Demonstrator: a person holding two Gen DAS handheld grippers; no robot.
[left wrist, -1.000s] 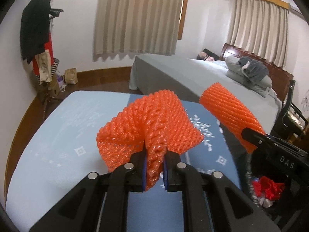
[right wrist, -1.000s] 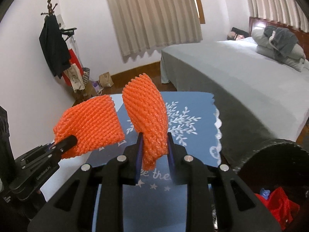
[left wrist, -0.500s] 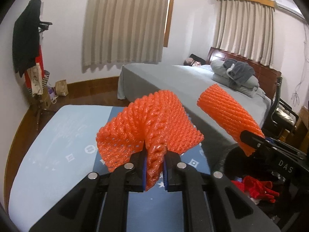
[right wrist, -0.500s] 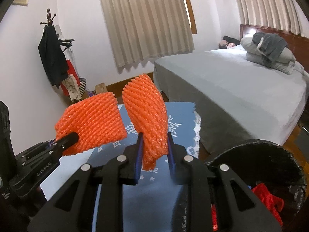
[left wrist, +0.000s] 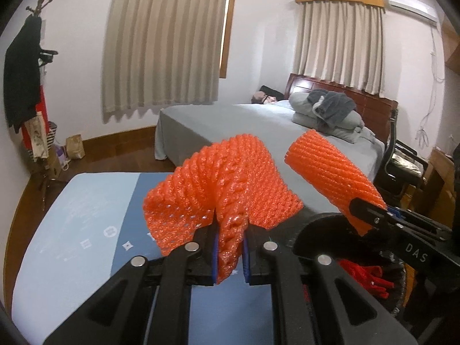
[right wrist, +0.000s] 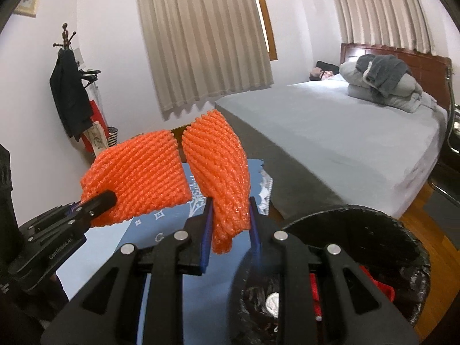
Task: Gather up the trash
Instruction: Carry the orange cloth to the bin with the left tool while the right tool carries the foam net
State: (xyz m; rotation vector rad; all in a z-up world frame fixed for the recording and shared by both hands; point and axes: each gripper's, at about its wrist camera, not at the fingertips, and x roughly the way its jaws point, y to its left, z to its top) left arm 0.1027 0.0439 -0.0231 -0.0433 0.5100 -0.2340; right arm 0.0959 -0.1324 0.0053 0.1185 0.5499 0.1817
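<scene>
While both grippers hang above the blue-clothed bench (left wrist: 86, 230), each is clenched on a piece of orange foam netting. The left gripper (left wrist: 229, 254) pinches a crumpled foam net (left wrist: 221, 192) between its fingers (left wrist: 213, 254); the right gripper (right wrist: 228, 231) grasps a rolled foam sleeve (right wrist: 218, 169). Both pieces are held in the air just beside the black trash bin (right wrist: 373, 230), the sleeve nearest its rim. Red scraps (left wrist: 365, 276) lie inside the bin.
</scene>
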